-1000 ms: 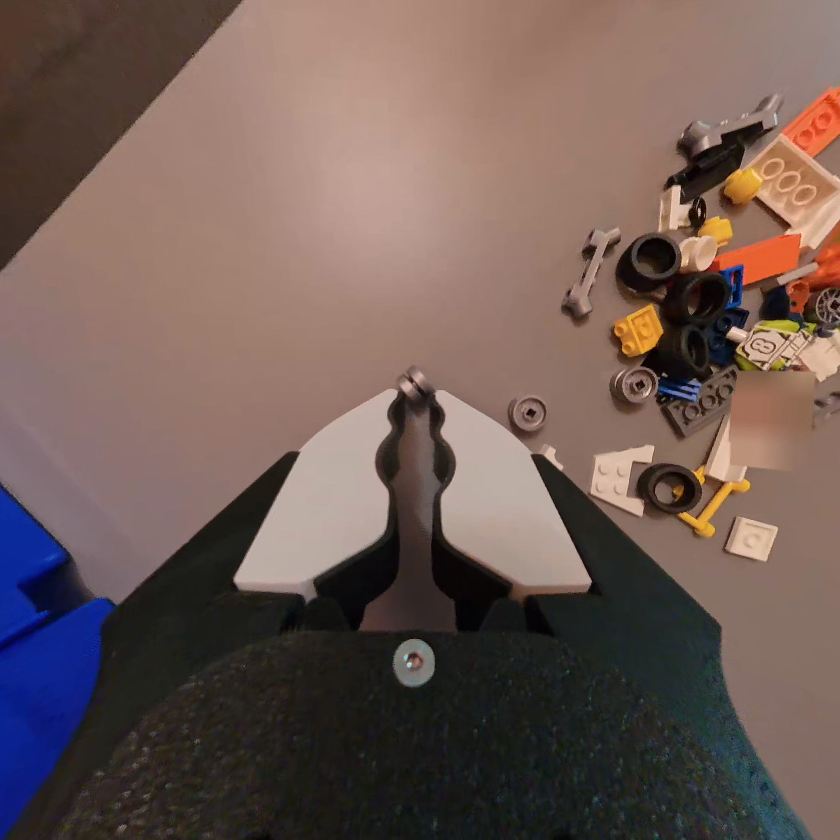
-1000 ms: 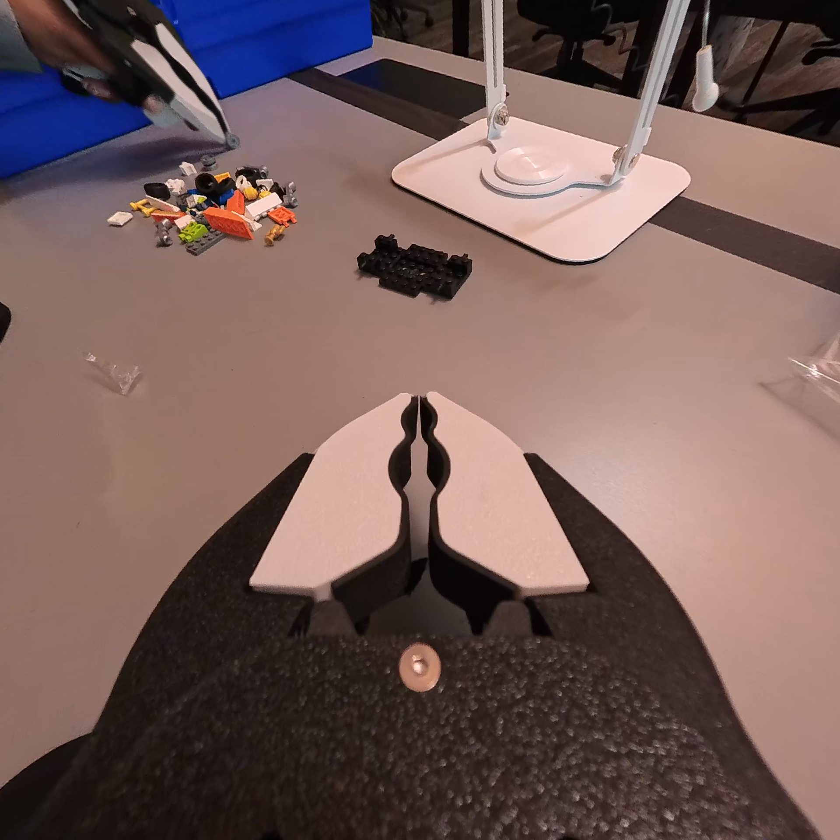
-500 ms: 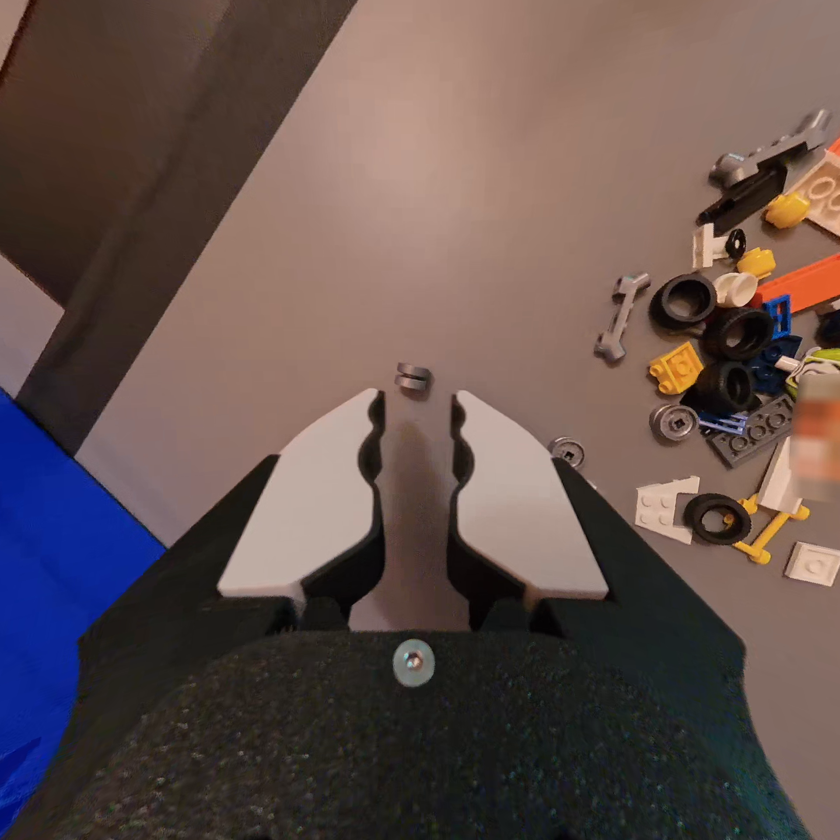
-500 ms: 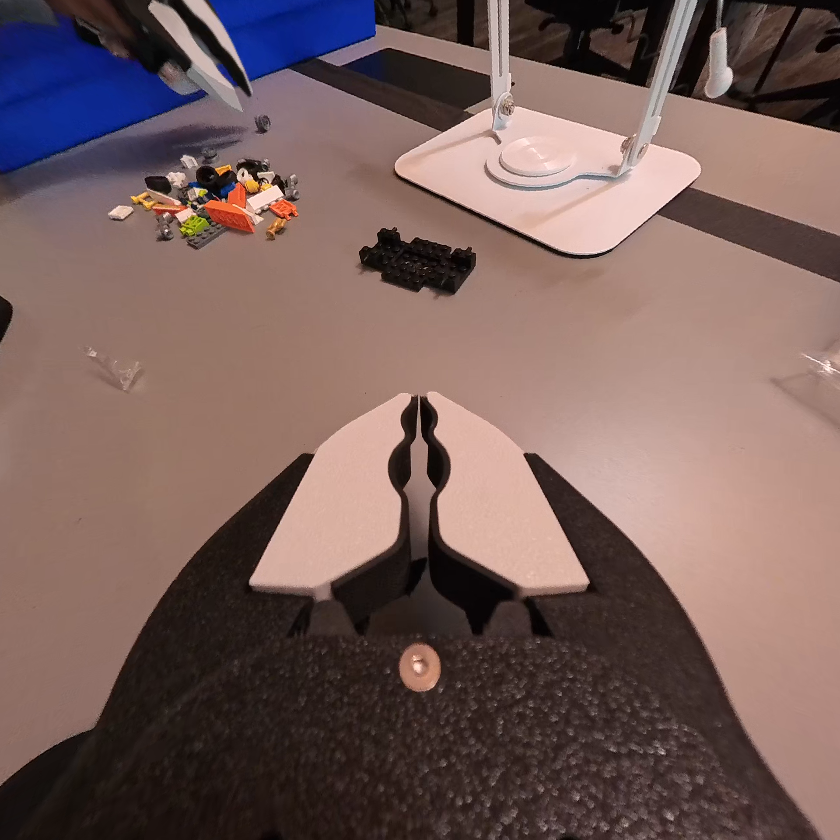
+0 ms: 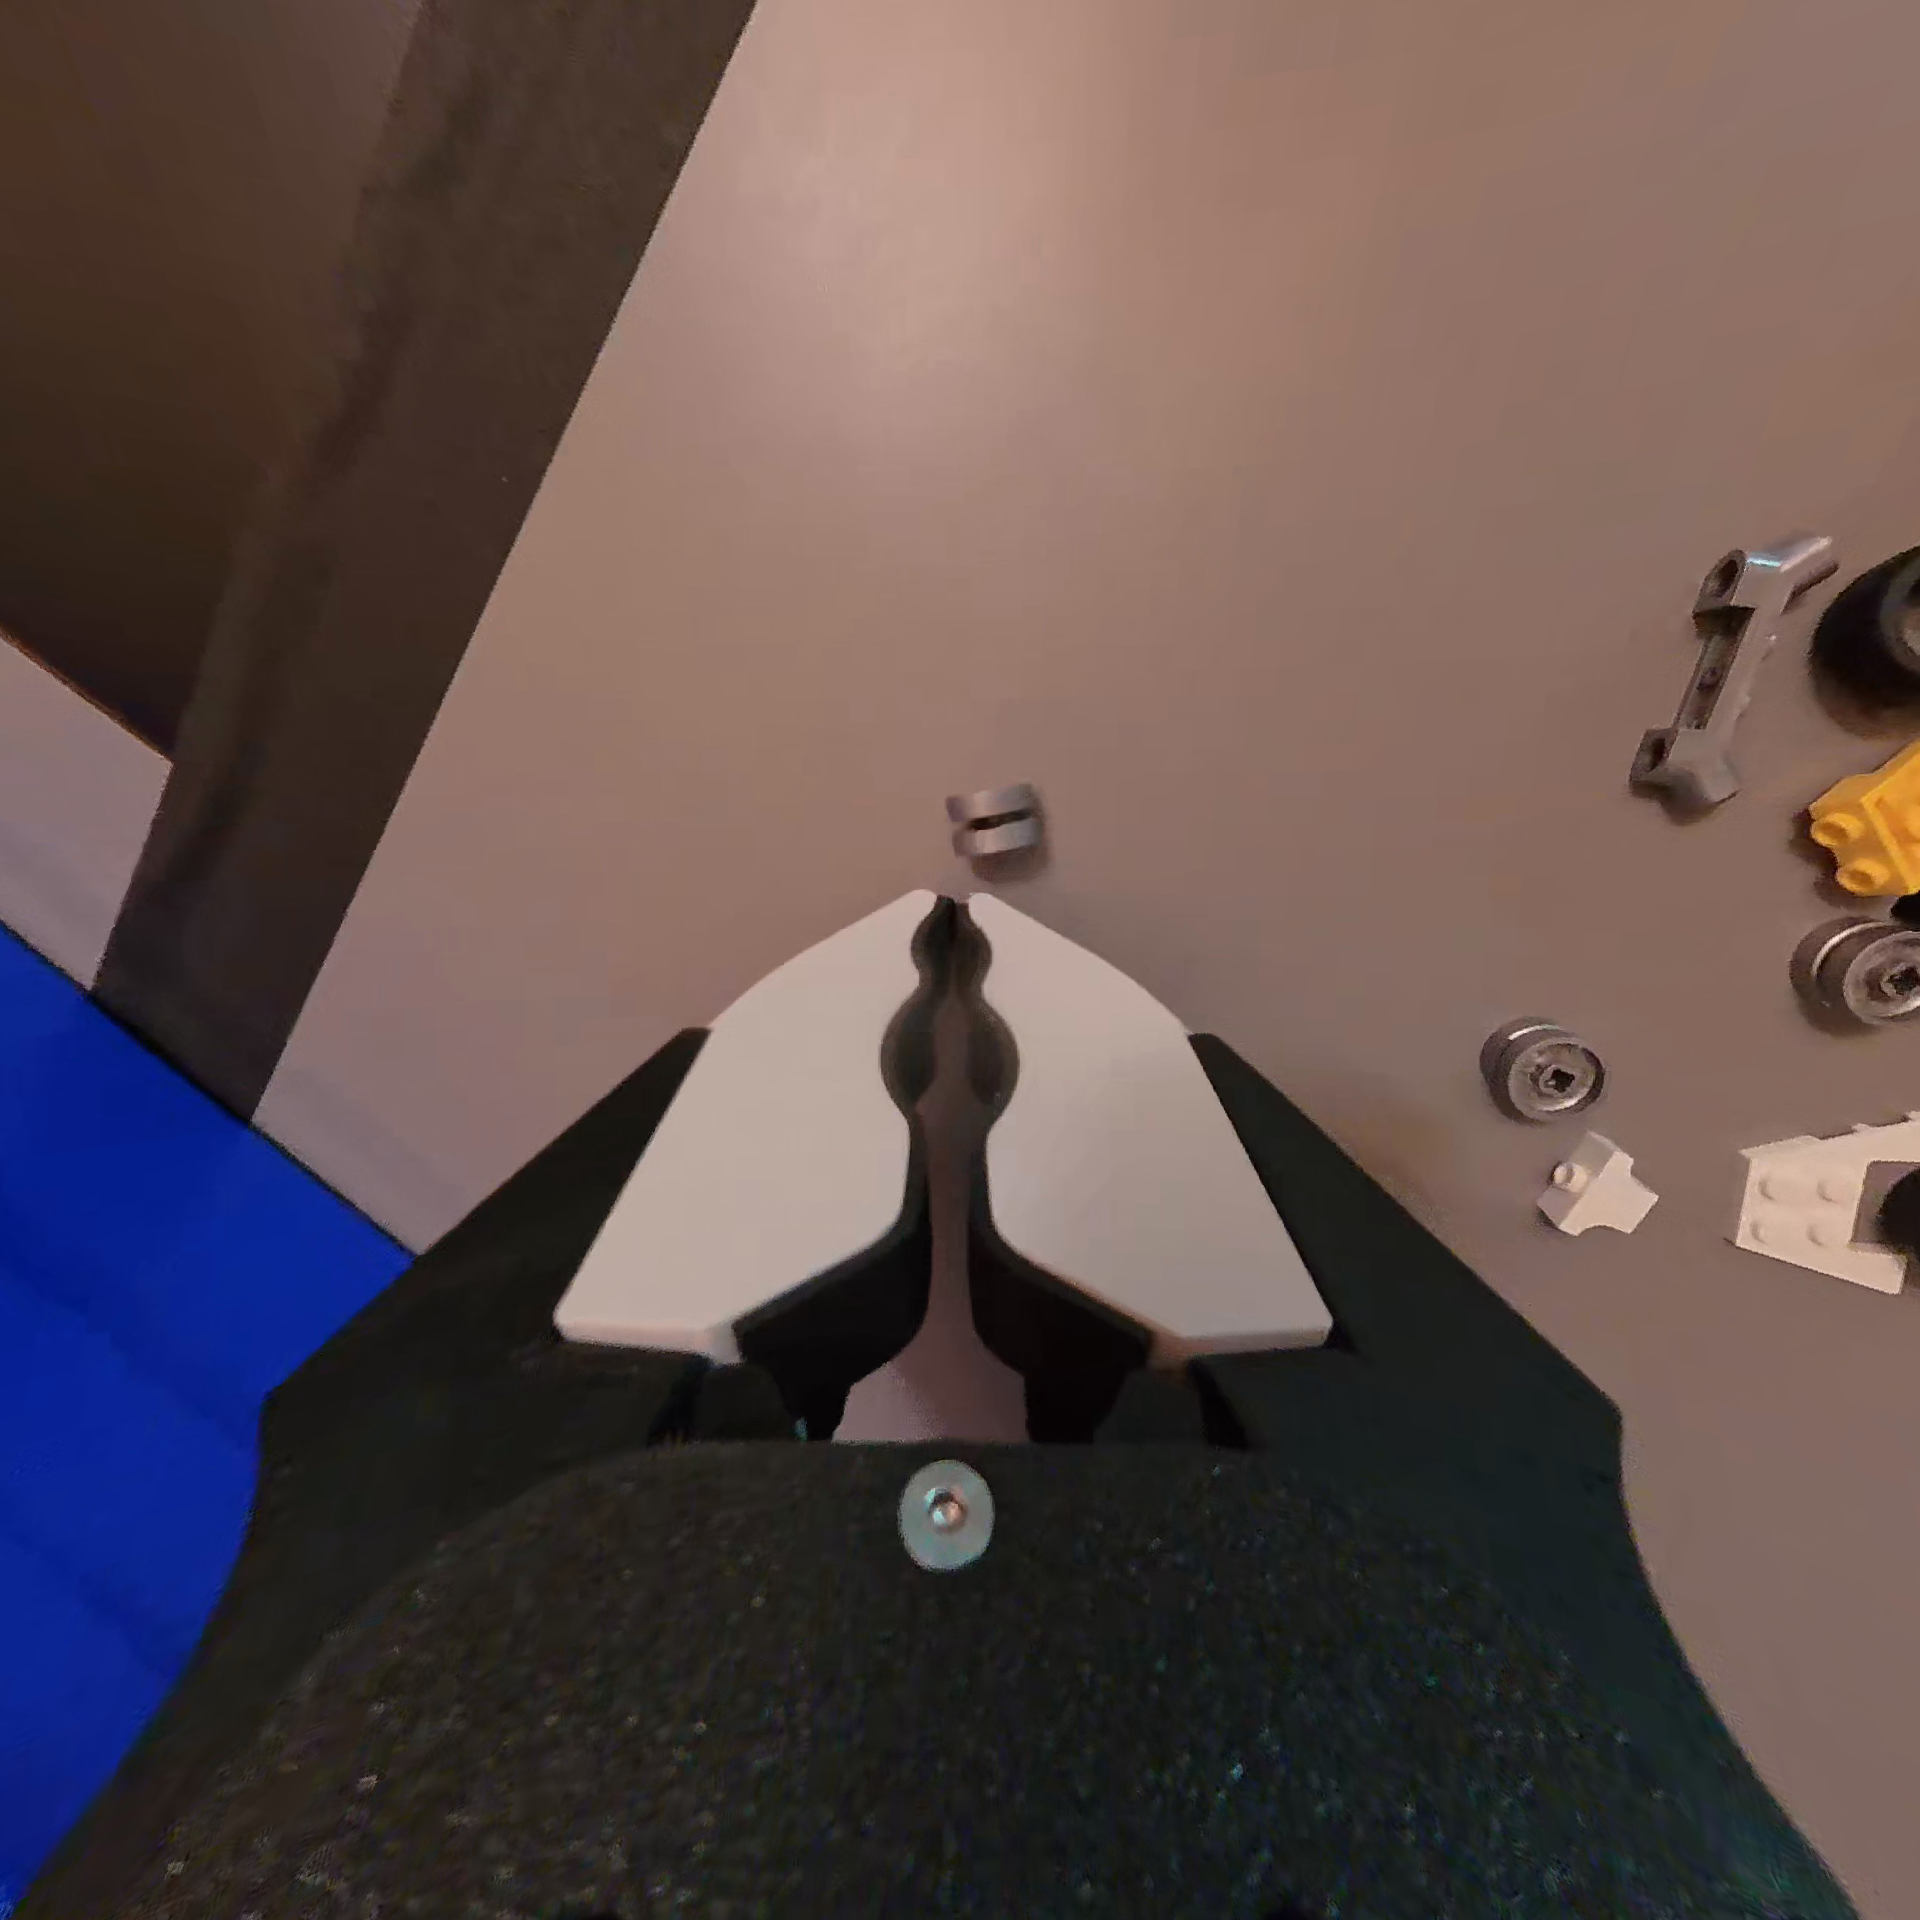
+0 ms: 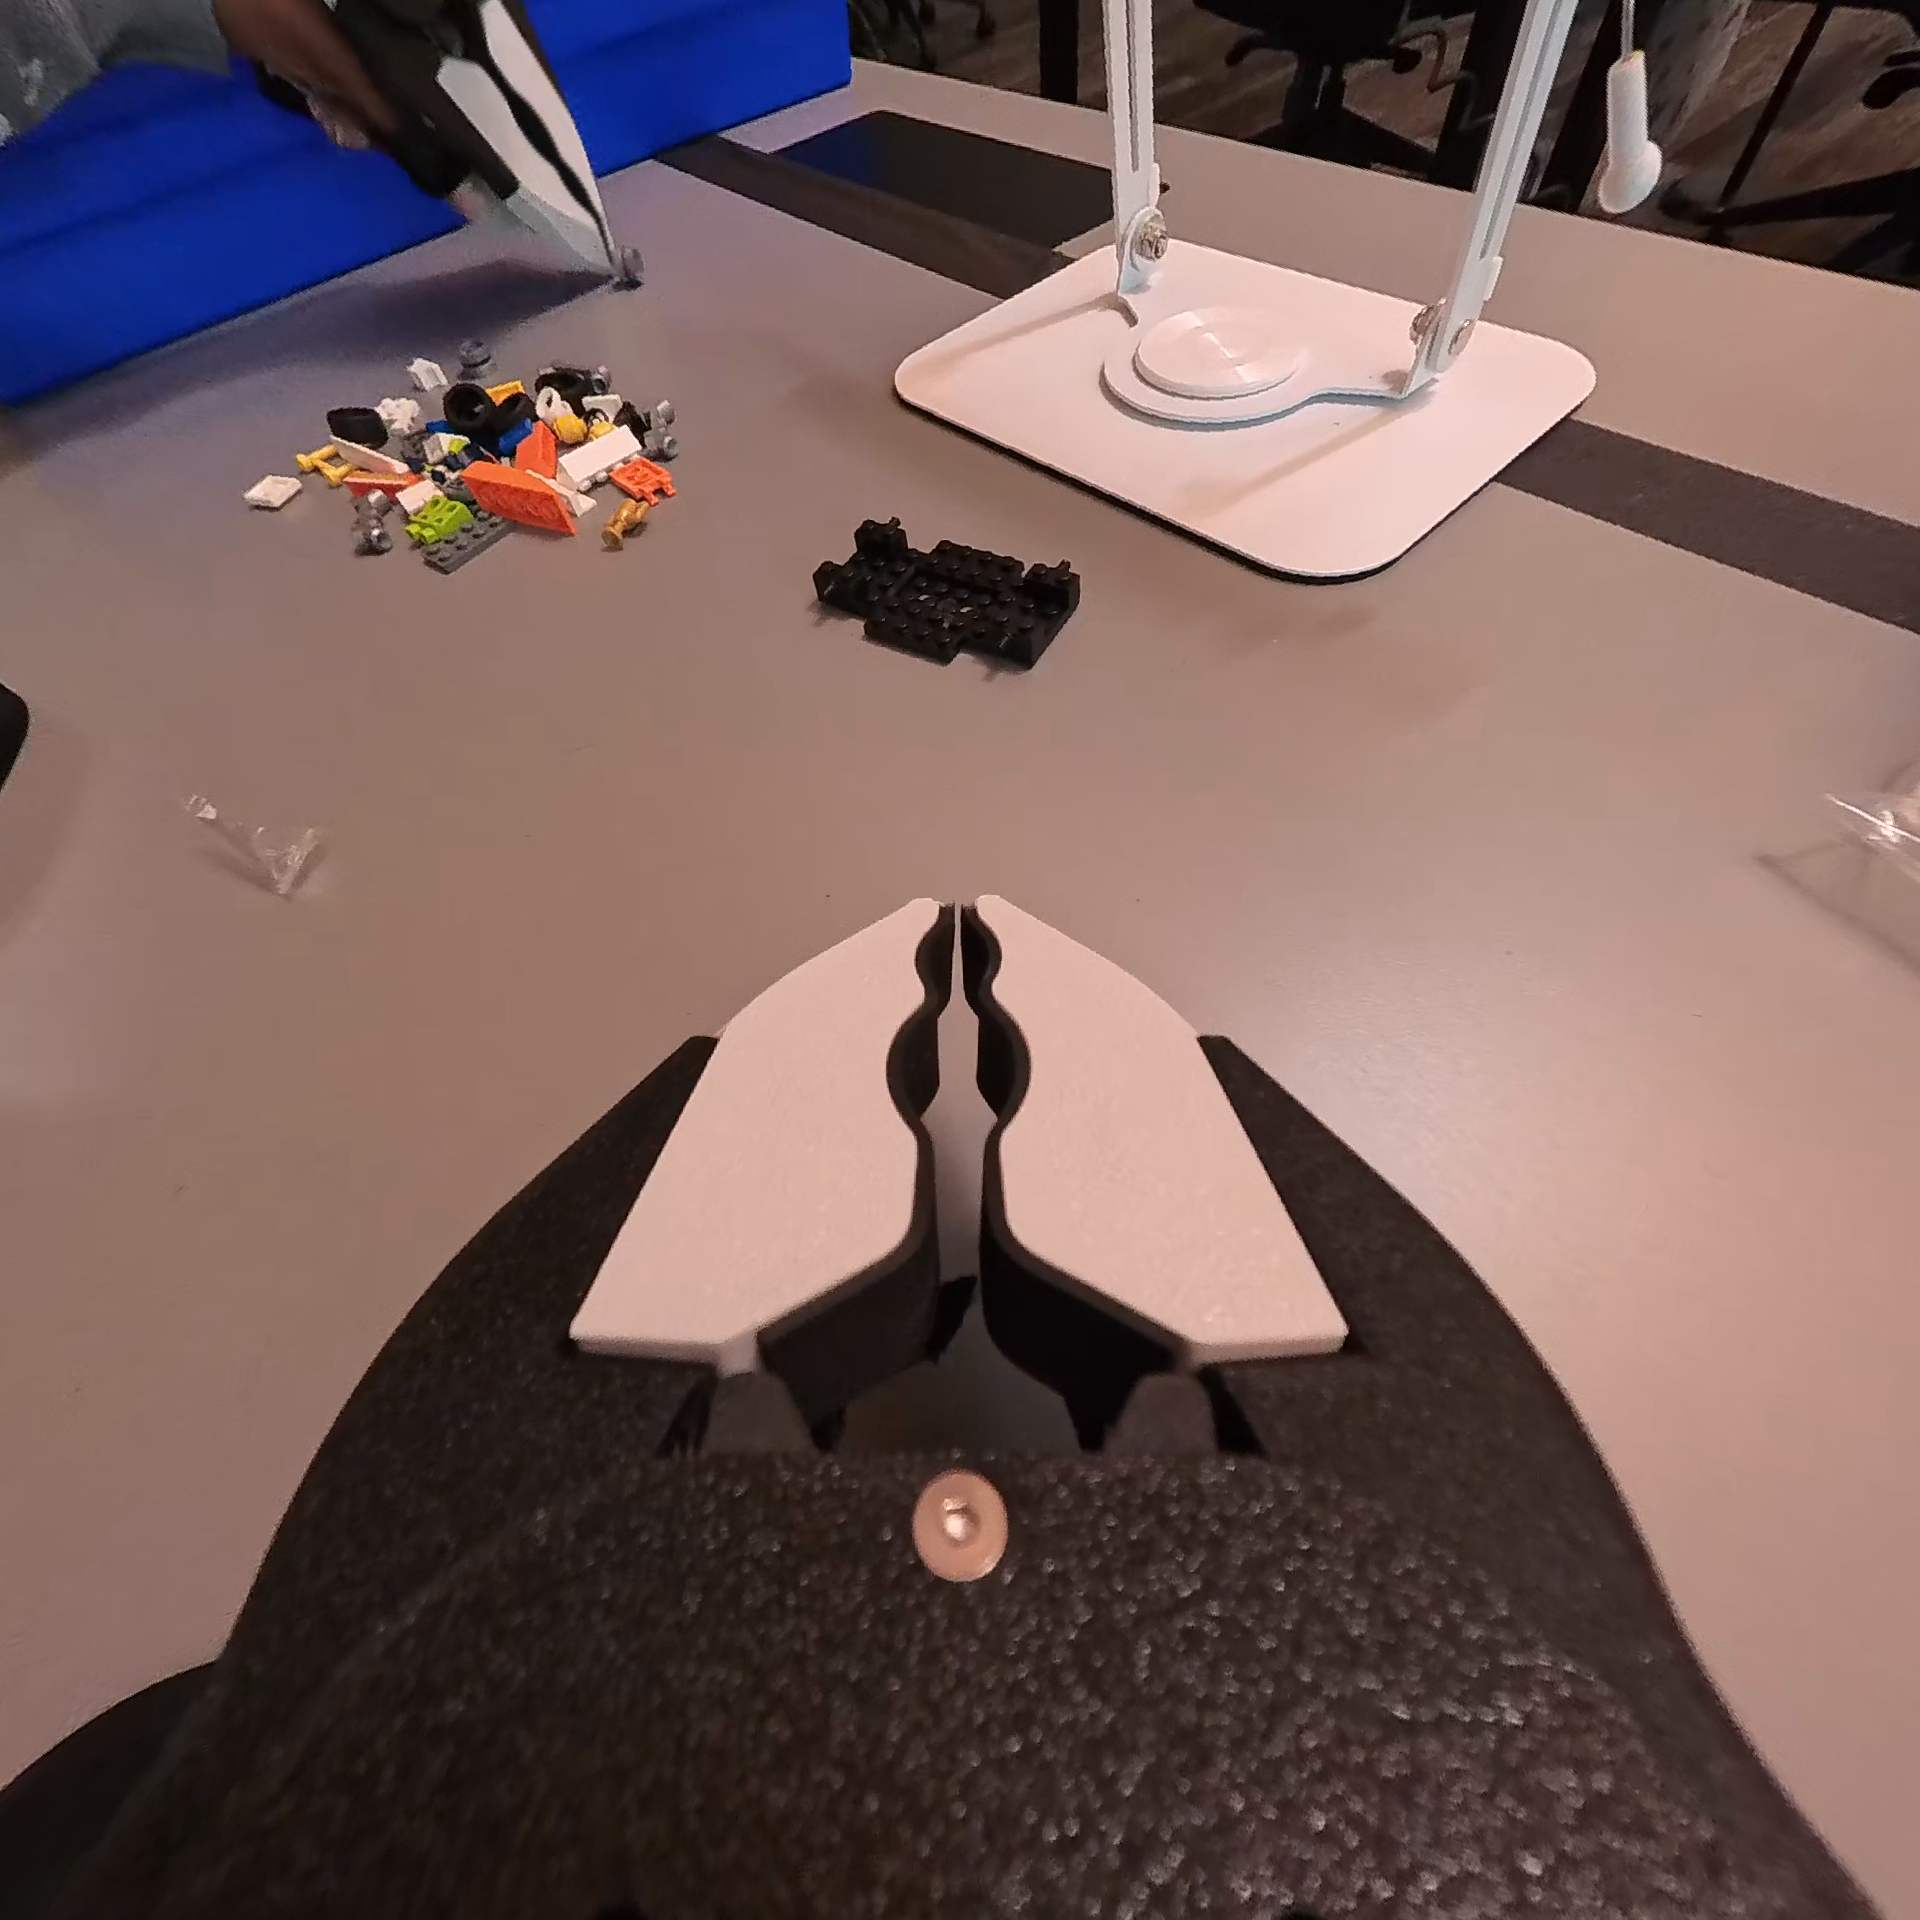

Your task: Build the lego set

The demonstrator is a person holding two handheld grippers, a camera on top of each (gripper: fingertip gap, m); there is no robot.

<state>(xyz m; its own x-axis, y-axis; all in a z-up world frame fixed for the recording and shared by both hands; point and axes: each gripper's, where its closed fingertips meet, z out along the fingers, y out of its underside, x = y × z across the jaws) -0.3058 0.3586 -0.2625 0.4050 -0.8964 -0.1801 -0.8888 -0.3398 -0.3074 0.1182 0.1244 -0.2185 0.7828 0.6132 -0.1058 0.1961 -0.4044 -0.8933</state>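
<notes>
The pile of loose bricks is getting cut off at the right edge of the left wrist view, so only a grey bar, a yellow piece, two grey hubs and some white bits are showing there. From the right wrist view the pile's pieces are too small to sort out beyond orange, white, black and lime colours. A small grey wheel hub is lying on its own on the smooth grey table, just beyond the left gripper, whose white fingertips are pressing together on nothing. Whether the tips are touching the hub is hard to tell. The studded black chassis is sitting flat between the pile and the white stand. The right gripper is hovering near the chassis, its jaws closed and empty. A clear plastic scrap is lying left of the chassis.
</notes>
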